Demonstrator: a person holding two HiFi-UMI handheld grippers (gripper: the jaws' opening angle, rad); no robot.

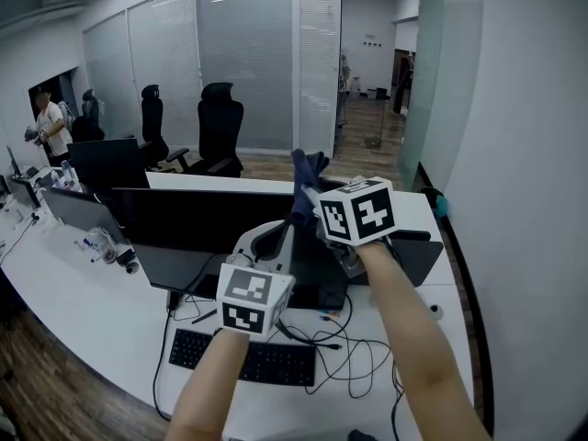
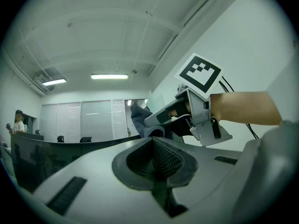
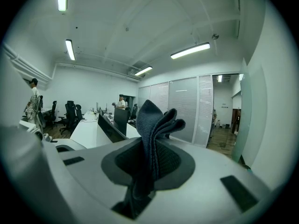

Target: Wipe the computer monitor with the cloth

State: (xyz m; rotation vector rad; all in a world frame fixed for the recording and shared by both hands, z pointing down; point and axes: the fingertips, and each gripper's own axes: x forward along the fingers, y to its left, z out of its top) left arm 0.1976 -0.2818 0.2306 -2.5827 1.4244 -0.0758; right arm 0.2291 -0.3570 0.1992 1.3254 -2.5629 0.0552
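A folded dark blue cloth (image 3: 155, 133) stands up between the jaws of my right gripper (image 3: 150, 164), which is shut on it. In the head view this cloth (image 1: 307, 176) sticks up above the right gripper (image 1: 310, 202), raised over the back of the wide black monitor (image 1: 207, 220) on the white desk (image 1: 110, 310). My left gripper (image 1: 274, 238) hangs lower and to the left, just in front of that monitor. Its jaws are shut with nothing between them (image 2: 153, 158). From the left gripper view, the right gripper (image 2: 164, 120) and cloth (image 2: 139, 119) show ahead.
A black keyboard (image 1: 246, 358) and tangled cables (image 1: 354, 361) lie on the desk below my arms. More monitors (image 1: 108, 163) and black office chairs (image 1: 219, 127) stand behind. A person (image 1: 48, 127) stands far left. A white wall (image 1: 524, 173) rises on the right.
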